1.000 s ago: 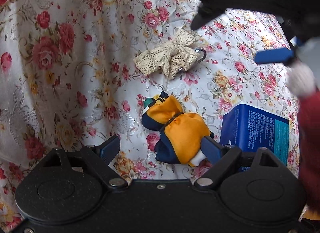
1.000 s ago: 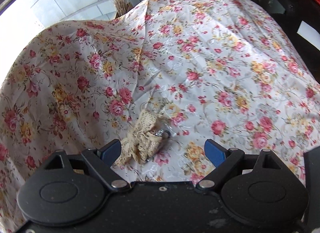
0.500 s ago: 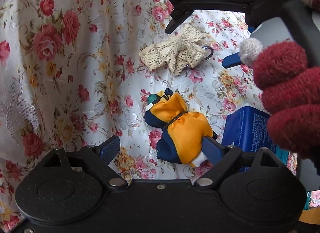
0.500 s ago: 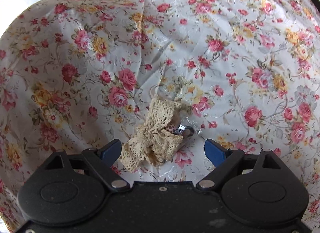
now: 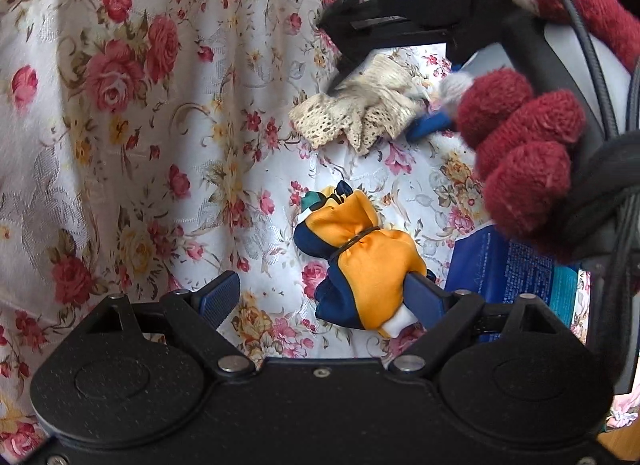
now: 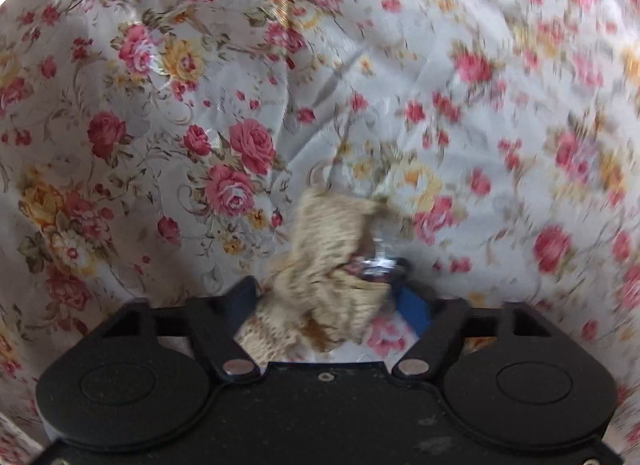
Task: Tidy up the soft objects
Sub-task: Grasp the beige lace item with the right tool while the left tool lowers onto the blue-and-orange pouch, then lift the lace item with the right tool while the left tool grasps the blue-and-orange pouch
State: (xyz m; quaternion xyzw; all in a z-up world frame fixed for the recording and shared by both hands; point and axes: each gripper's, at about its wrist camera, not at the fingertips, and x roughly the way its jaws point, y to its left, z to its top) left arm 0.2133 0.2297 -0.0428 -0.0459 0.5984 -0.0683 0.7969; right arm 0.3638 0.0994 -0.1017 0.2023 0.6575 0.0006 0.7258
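A cream lace bow (image 6: 324, 261) with a metal ring (image 6: 380, 261) lies on the floral cloth (image 6: 168, 113). My right gripper (image 6: 332, 301) is down over it, its jaws closing with a pad against each side of the bow. The left wrist view shows the same: the bow (image 5: 360, 113) sits between the right gripper's black and blue fingers. An orange and navy soft pouch (image 5: 360, 261) lies nearer. My left gripper (image 5: 322, 297) hangs open above it, its right pad beside the pouch's lower end.
A person's hand in a red knitted glove (image 5: 528, 153) holds the right gripper's handle. A blue packet (image 5: 512, 273) lies to the right of the pouch. The floral cloth (image 5: 120, 145) is creased and covers the whole surface.
The right gripper has come down onto the lace bow and its fingers have drawn in around it. The gloved hand now fills the upper right of the left wrist view. The left gripper has barely moved.
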